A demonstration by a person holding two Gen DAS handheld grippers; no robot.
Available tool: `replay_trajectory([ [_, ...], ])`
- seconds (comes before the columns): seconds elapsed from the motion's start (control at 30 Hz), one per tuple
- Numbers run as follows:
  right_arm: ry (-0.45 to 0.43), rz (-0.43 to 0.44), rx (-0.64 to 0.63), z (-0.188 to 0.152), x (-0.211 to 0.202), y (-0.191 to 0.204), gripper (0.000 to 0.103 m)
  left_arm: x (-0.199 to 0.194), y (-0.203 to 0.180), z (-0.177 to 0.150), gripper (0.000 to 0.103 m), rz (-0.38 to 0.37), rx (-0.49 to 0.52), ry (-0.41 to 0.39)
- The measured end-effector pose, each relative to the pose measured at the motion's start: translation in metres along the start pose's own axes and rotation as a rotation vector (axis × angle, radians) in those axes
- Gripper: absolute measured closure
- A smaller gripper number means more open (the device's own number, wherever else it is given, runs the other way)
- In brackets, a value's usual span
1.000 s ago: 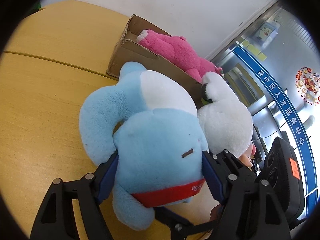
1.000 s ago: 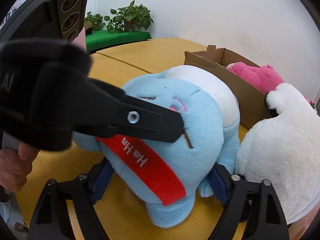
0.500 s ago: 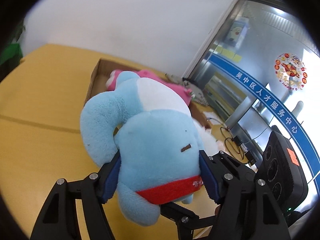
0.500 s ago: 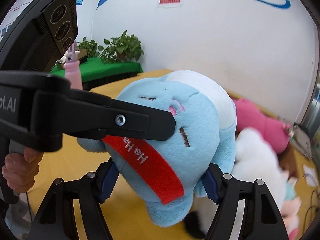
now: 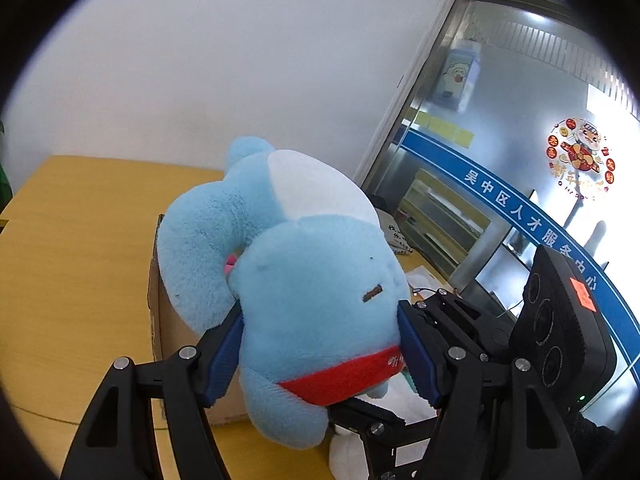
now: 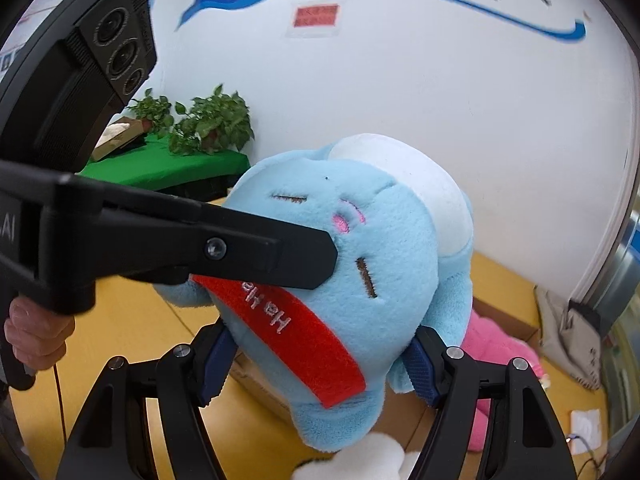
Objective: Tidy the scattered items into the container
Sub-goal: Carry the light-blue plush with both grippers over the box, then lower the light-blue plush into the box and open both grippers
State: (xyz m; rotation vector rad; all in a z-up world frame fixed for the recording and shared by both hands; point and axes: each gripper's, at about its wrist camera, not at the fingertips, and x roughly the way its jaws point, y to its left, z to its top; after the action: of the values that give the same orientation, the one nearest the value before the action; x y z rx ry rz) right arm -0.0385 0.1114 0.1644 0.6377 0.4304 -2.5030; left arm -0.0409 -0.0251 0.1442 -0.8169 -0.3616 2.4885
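Both the left gripper (image 5: 320, 350) and right gripper (image 6: 320, 364) hold a blue plush toy (image 5: 316, 280), jaws pinching its head. It hangs above the cardboard box (image 5: 160, 320) on the yellow counter (image 5: 72, 280), where a pink plush (image 6: 496, 344) lies.

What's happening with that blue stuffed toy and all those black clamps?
A person is holding a fluffy blue plush toy with a red band between two handheld grippers, the left gripper and the right gripper, both squeezing it. The toy hangs in the air over a brown cardboard box that already holds a pink plush toy.
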Motion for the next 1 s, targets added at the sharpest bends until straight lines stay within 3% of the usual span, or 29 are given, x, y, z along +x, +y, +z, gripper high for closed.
replay_trajectory([
  [0.17, 0.131, 0.049, 0.081, -0.017, 0.062, -0.026, 0.025, 0.055, 0.048, -0.004, 0.032, 0.010, -0.083, 0.089],
  [0.33, 0.352, 0.170, 0.156, -0.031, 0.116, -0.037, 0.025, 0.090, 0.091, -0.031, 0.032, 0.012, -0.197, 0.170],
  [0.5, 0.473, 0.221, 0.136, -0.038, 0.137, -0.038, 0.025, 0.091, 0.099, -0.052, 0.032, 0.042, -0.182, 0.193],
  [0.63, 0.571, 0.249, 0.128, -0.050, 0.146, -0.033, 0.017, 0.091, 0.102, -0.070, 0.032, 0.079, -0.164, 0.239],
  [0.83, 0.494, 0.314, 0.125, -0.038, 0.123, -0.055, 0.007, 0.079, 0.096, -0.074, 0.032, 0.131, -0.129, 0.218],
  [0.93, 0.409, 0.330, 0.075, -0.025, 0.093, -0.063, 0.007, 0.062, 0.092, -0.070, 0.034, 0.124, -0.135, 0.154],
  [1.0, 0.347, 0.306, 0.124, -0.012, 0.085, -0.077, 0.007, 0.047, 0.088, -0.064, 0.034, 0.101, -0.143, 0.093],
])
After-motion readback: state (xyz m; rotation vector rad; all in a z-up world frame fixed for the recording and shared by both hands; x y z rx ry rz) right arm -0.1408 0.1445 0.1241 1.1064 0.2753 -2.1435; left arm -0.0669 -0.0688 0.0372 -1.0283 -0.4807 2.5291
